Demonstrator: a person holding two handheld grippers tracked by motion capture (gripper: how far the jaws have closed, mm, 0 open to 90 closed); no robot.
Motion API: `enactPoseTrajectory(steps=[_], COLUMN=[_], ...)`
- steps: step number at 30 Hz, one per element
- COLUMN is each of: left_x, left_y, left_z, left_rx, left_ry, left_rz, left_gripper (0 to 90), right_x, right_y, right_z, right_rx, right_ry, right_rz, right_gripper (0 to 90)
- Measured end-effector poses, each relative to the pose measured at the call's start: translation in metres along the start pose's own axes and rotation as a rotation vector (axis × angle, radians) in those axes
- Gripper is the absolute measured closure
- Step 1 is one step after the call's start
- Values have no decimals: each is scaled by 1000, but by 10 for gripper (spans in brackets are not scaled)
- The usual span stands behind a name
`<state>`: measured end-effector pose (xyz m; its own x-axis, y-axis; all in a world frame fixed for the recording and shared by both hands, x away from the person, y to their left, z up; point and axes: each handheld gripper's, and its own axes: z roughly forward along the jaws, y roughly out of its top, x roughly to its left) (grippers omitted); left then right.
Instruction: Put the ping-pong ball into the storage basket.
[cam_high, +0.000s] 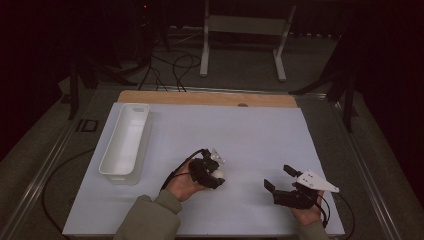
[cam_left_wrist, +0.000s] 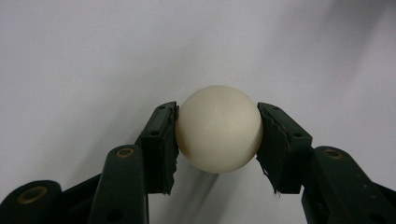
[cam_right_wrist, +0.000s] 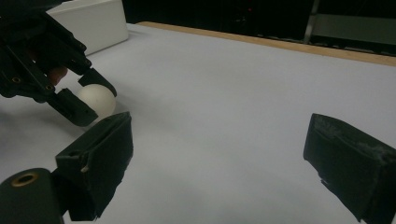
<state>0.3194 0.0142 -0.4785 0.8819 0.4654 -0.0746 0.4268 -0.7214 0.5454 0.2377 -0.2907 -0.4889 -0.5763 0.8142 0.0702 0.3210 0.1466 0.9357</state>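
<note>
Ball (cam_left_wrist: 218, 128) — small, white, smooth and round — sits pinched between the fingers (cam_left_wrist: 161, 140) of the left gripper (cam_high: 216, 172), low over the white surface (cam_high: 250, 135) near its front middle. It looks light, hard and slippery, likely to squirt out unless the pads stay on its widest line. The right gripper (cam_high: 280, 177) rests apart, its fingers spread around nothing; a white bin (cam_high: 125, 142) stands at far left.

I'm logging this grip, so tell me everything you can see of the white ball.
The white ball is small, smooth, matte and off-white, like a table-tennis ball, unmarked and undented. The left gripper is shut on it, one black padded jaw pressing each side at its widest. It sits low over the white tabletop, near the person's edge; contact underneath is unclear.
</note>
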Motion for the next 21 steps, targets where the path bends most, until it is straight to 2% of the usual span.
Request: enactPoseTrajectory(steps=[21], left_x=[-1], left_y=[0], left_z=[-8], left_rx=[8], left_ry=[-10], left_rz=[-4], left_gripper=[512], right_x=[0], right_y=[0], right_z=[0], right_rx=[-2], right_ry=[0], right_rz=[6], right_gripper=[80])
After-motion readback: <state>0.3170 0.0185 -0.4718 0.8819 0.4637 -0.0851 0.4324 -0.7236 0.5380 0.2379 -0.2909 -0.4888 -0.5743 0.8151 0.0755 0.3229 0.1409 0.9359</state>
